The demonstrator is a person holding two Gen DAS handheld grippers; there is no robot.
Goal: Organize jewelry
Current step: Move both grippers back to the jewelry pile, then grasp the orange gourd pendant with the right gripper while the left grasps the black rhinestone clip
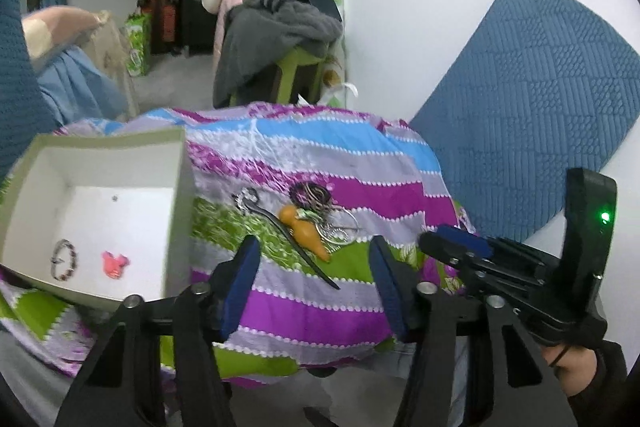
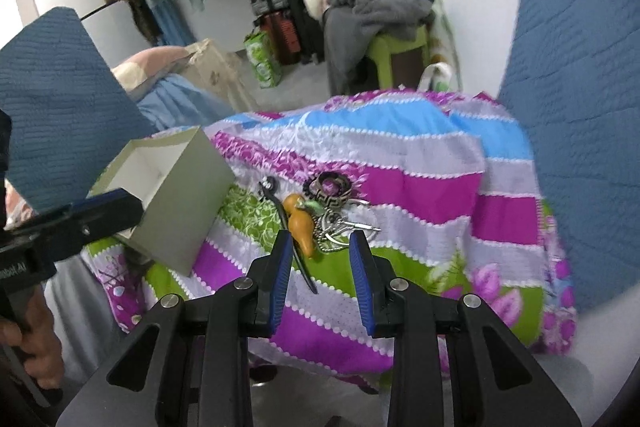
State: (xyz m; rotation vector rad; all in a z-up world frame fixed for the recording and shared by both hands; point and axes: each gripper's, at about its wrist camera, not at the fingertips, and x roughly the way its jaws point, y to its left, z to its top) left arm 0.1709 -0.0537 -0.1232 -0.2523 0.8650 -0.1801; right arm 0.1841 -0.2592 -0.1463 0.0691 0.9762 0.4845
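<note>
A: Left gripper [image 1: 314, 251]?
B: Jaws wide apart, nothing in them. It hangs over the striped cloth [image 1: 320, 291], just right of the box [image 1: 176, 211].
A: Right gripper [image 2: 322, 247]?
B: Also spread, empty. Tips sit just short of the jewelry pile [image 2: 324, 211], either side of its near edge.
A: What is in the pile?
B: Orange carrot charm [image 2: 302, 225], a dark hair stick [image 2: 296, 251] lying alongside it, patterned bangles [image 2: 328, 189] behind, silver rings and chain [image 2: 344, 227] to the right. All tangled close together on the cloth.
A: Box contents?
B: From the left wrist: a beaded bracelet [image 1: 64, 261] and a pink clip [image 1: 115, 263], side by side on the white floor, apart from each other. There is a tiny dark speck further back, too small to tell.
A: Does the right gripper show in the left view?
B: Yes, at the right edge [image 1: 460, 245], near the pile. A hand [image 1: 576, 371] holds its grip.
A: Background?
B: Clothes heaped on a green stool [image 2: 396, 47], blue quilted fabric [image 1: 532, 131] against the wall.
</note>
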